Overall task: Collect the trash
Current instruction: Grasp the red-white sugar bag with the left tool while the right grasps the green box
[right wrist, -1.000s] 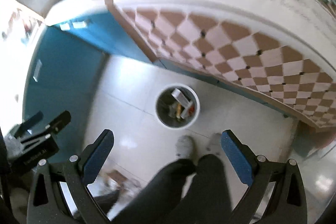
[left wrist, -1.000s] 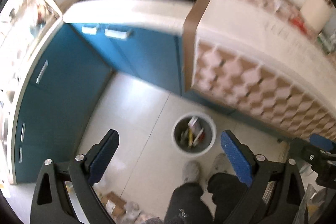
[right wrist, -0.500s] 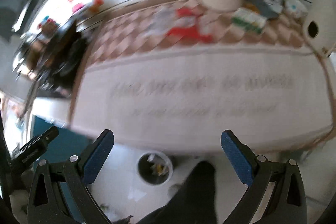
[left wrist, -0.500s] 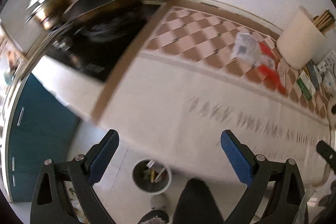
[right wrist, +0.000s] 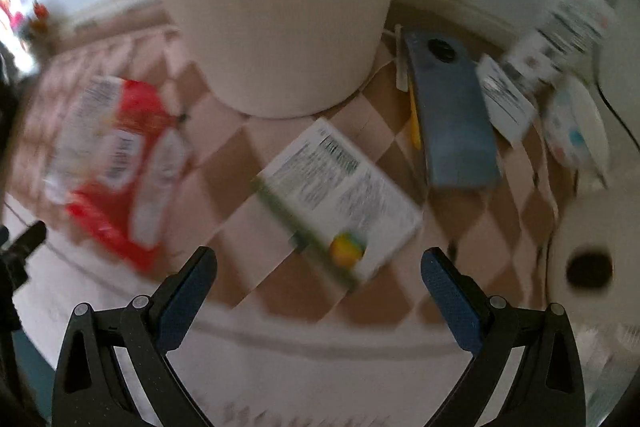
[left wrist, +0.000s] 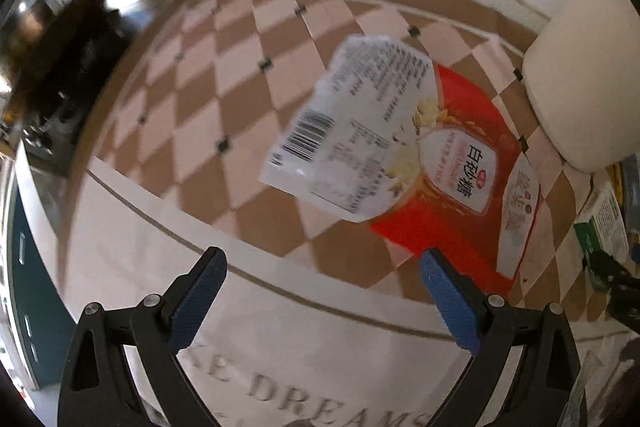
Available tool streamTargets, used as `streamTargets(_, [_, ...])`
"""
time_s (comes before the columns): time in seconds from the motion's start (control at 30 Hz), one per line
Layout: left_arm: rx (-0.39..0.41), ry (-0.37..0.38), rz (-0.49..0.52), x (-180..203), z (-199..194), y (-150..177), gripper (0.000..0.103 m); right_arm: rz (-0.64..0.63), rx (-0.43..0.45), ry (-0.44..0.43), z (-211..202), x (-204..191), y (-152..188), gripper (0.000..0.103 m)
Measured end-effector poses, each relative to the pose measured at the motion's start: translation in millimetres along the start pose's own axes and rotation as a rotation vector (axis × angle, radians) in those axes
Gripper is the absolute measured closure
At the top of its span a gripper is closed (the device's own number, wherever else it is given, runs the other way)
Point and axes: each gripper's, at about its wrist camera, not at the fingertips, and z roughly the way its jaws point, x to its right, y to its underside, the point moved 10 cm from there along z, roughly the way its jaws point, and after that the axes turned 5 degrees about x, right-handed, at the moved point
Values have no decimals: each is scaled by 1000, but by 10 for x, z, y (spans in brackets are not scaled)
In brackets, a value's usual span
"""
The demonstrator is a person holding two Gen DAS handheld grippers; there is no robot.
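A flat red and white sugar packet (left wrist: pixel 384 155) lies on the checkered counter mat, its white barcode side partly folded over the red part. My left gripper (left wrist: pixel 324 267) hovers open just in front of it, nothing between its fingers. The same packet (right wrist: pixel 116 163) shows blurred at the left in the right wrist view. A white and green carton (right wrist: pixel 340 199) with a yellow spot lies flat on the mat, straight ahead of my right gripper (right wrist: pixel 320 267), which stands open and holds nothing. The carton's edge (left wrist: pixel 600 227) appears at the right of the left wrist view.
A tall cream container (right wrist: pixel 272 3) stands behind the carton. A blue flat case (right wrist: pixel 452 111), paper labels (right wrist: pixel 504 95) and a white roll (right wrist: pixel 592 267) crowd the right. A dark stove (left wrist: pixel 52 67) lies at the far left. The counter's front strip carries printed letters (left wrist: pixel 340 403).
Both grippers rose from facing the floor and the waste bin to the counter top and closed in on the packet and the carton. Both stayed open.
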Motion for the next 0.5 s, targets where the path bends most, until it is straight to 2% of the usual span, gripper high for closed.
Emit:
streamTargets(0.1, [-61, 47, -57, 62, 139, 61, 4, -61, -27, 9, 267, 29, -83, 0])
streamTargets(0.2, [-119, 113, -135, 73, 251, 109, 5, -80, -13, 42, 377, 80, -126, 0])
streamTargets(0.27, [-137, 156, -189, 60, 299, 93, 5, -30, -14, -12, 405, 54, -109, 14])
streamTargets(0.3, [-135, 173, -217, 38, 325, 59, 5, -2, -20, -42, 413, 21, -74, 25])
streamTargets(0.33, [-133, 182, -235, 16, 348, 29, 5, 21, -7, -52, 389, 6, -60, 36])
streamTargets(0.37, [-129, 198, -263, -2, 379, -17, 5, 29, 8, -51, 357, -17, -47, 41])
streamTargets(0.43, [-106, 201, -295, -37, 391, -111, 5, 55, 24, -75, 294, -90, -18, 59])
streamTargets(0.47, [-96, 208, -312, -41, 398, -163, 7, 72, 27, -95, 266, -130, 1, 61])
streamTargets(0.5, [-85, 205, -321, -44, 406, -227, 13, 87, 27, -114, 245, -172, 22, 64])
